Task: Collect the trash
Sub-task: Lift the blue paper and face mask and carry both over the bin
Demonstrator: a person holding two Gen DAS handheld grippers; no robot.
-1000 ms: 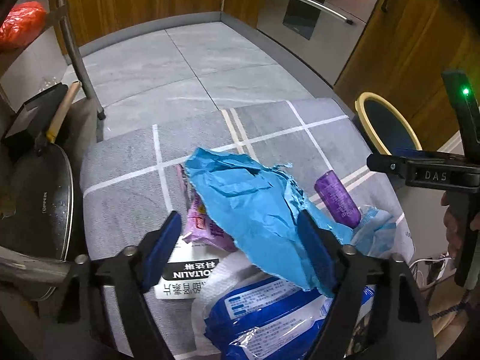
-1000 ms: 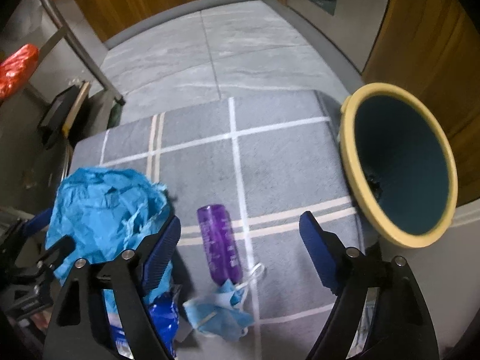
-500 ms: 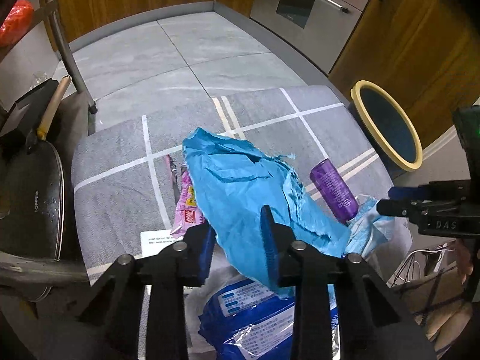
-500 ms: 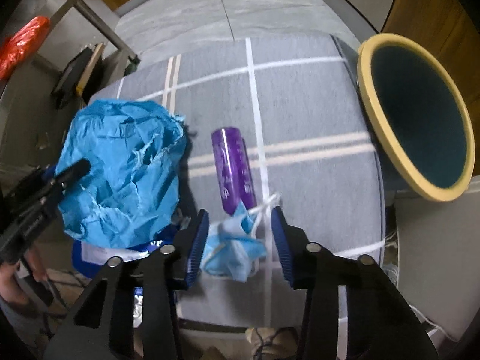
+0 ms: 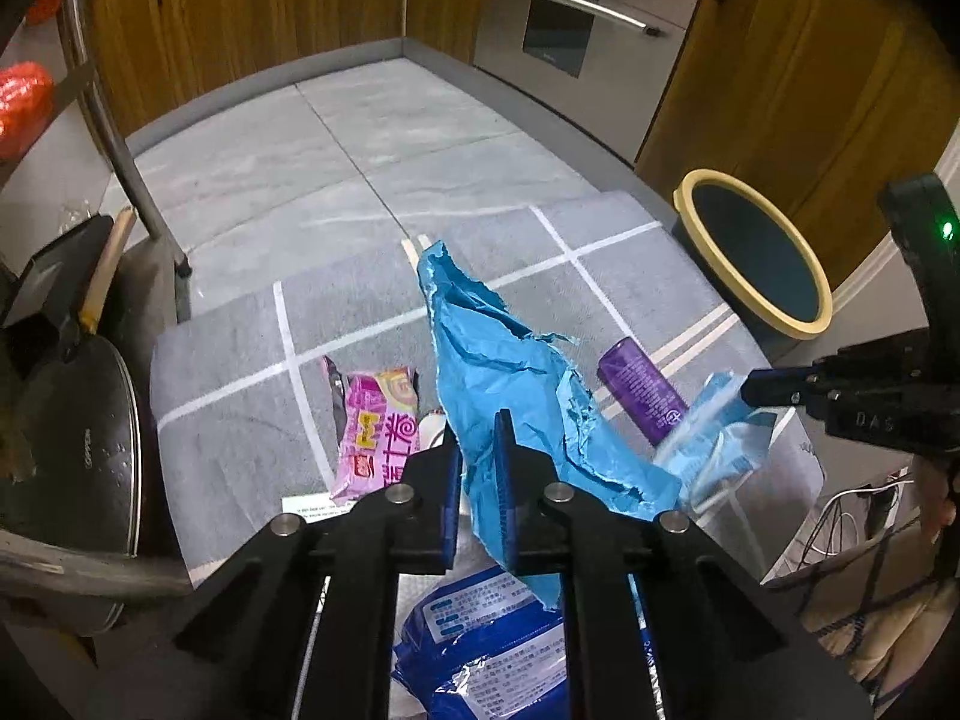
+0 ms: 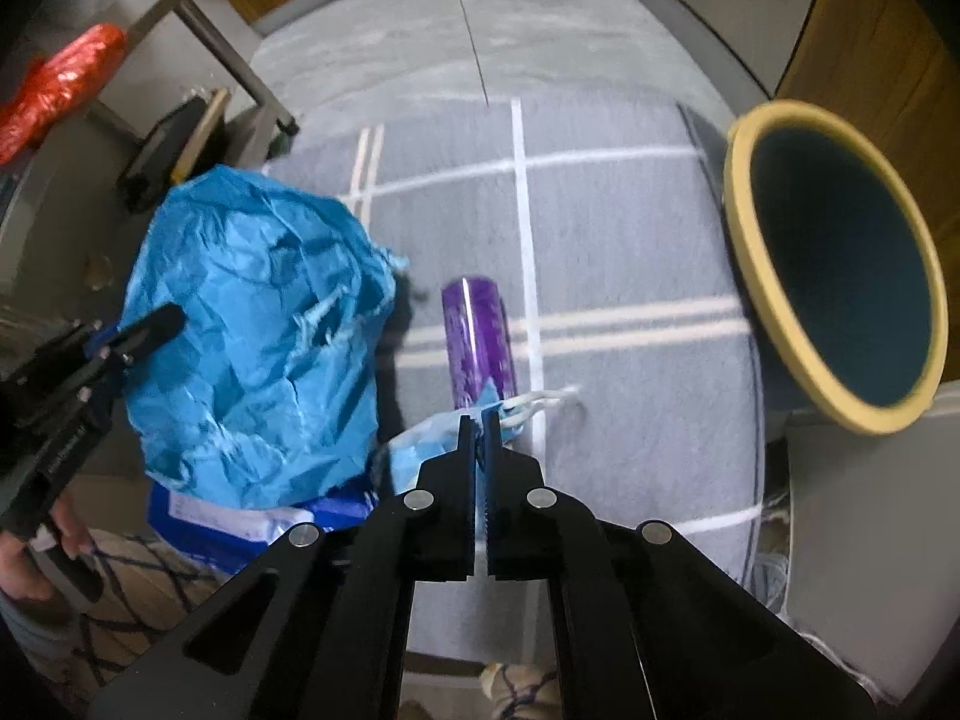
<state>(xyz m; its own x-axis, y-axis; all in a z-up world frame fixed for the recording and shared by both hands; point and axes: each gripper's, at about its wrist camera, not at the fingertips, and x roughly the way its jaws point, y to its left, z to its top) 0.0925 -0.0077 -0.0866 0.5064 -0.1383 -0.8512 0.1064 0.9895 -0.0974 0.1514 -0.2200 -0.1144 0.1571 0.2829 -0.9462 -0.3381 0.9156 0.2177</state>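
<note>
Trash bin [image 6: 834,258] beside table [image 6: 630,252], interior dark.

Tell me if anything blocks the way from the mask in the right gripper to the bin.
Nothing visible does. The right gripper has just closed on the mask; only bare cloth lies between it and the open bin. The purple bottle lies just ahead, off that path.

"DAS" on the right gripper [image 5: 747,387], "OPPEIN" on the frying pan [image 5: 72,450]

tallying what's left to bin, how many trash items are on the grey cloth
6: blue paper in the left tool, mask in the right tool, purple bottle beside it, pink wrapper, white card, blue pack. More may be hidden.
</note>
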